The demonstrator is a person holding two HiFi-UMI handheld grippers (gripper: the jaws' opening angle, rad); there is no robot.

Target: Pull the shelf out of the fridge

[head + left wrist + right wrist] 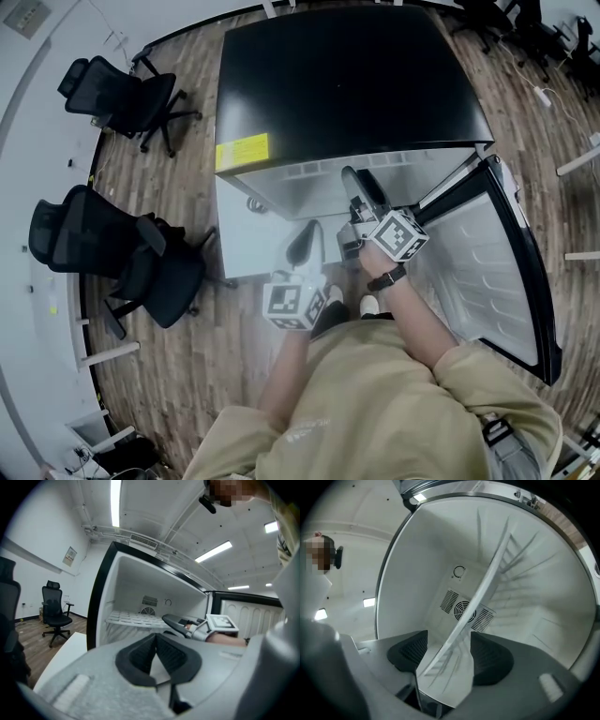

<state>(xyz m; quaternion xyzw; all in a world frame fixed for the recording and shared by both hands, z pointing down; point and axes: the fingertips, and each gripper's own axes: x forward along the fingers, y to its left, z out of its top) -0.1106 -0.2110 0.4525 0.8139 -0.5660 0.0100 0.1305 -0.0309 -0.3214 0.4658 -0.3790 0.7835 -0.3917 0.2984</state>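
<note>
Right gripper (450, 644), jaws spread, straddles without pinching the front edge of the white wire shelf (487, 592) seated inside the open black-topped white fridge (347, 84), so grasping looks to be the step in hand and next it must clench and draw outward, while the left gripper (156, 641) hangs clenched and empty outside the fridge.

The fridge (347, 84) stands at 12 o'clock, its door (506, 272) swung out toward 4. Inside, the shelf (487, 592) has its front edge between the right tool's (447, 653) jaws. Chairs (122, 94) stand at 9 to 10.
</note>
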